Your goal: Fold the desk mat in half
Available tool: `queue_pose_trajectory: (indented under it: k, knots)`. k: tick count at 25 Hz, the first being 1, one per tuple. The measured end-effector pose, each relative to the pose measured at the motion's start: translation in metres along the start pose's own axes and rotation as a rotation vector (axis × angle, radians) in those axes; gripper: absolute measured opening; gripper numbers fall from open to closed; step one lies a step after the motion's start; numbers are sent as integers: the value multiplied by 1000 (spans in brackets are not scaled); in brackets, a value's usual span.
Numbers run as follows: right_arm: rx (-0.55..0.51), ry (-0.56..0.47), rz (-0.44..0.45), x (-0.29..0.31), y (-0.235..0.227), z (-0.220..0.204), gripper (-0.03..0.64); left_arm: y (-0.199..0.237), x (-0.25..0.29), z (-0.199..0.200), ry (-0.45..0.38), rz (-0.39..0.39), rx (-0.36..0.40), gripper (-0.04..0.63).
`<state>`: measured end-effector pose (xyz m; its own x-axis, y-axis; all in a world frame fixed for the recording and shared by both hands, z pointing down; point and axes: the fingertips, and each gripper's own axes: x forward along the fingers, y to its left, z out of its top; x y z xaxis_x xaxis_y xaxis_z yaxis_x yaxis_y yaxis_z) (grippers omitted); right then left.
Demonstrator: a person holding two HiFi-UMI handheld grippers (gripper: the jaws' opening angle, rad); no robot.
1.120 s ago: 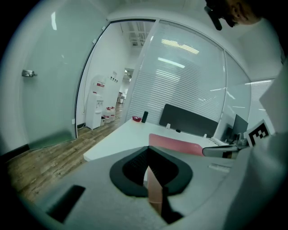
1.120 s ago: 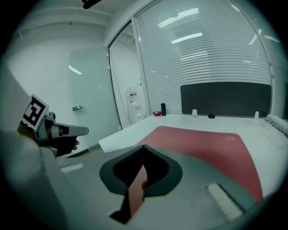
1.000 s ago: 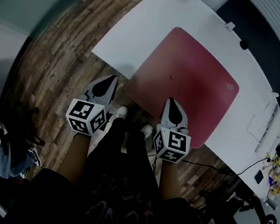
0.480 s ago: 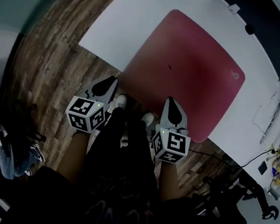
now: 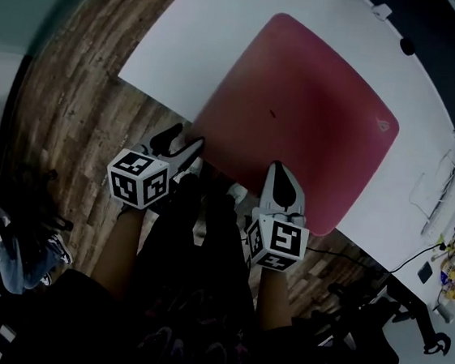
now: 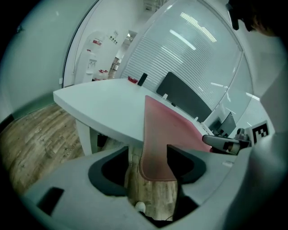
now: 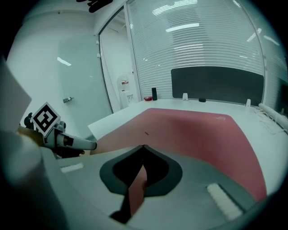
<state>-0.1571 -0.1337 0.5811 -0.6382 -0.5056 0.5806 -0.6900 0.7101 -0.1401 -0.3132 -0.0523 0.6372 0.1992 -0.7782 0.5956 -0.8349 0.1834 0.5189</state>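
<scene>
Since a second ago our left gripper point(image 5: 181, 141) has parted its jaws.

Head view: dark-red rounded rectangular desk mat point(image 5: 300, 120) flat, unfolded, on white table point(image 5: 186, 42), near edge overhanging.

Left gripper view: jaws opening, mat's near corner between them, untouched.

Right gripper view: right gripper point(image 7: 143, 147) closed tip to tip over the mat.

We judge grasping is only beginning.
</scene>
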Motion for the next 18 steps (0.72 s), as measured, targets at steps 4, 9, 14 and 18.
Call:
queue_pose_trajectory:
  k: [4,9,14,18]
  knots:
    - [-5,1,-8,5,-3,2,8,-2,11,-9,60,-53,-37,309]
    - [-10,4,-21,6,-5,1,8,-6,16,-10,91,-91,-23,283]
    - [-6,-6,-33,3,-4,4,8,-5,8,-12,125,-64,65,165]
    - [1,-27,-37,-1,-2,8,8,-1,-7,-6,95,-67,43,44]
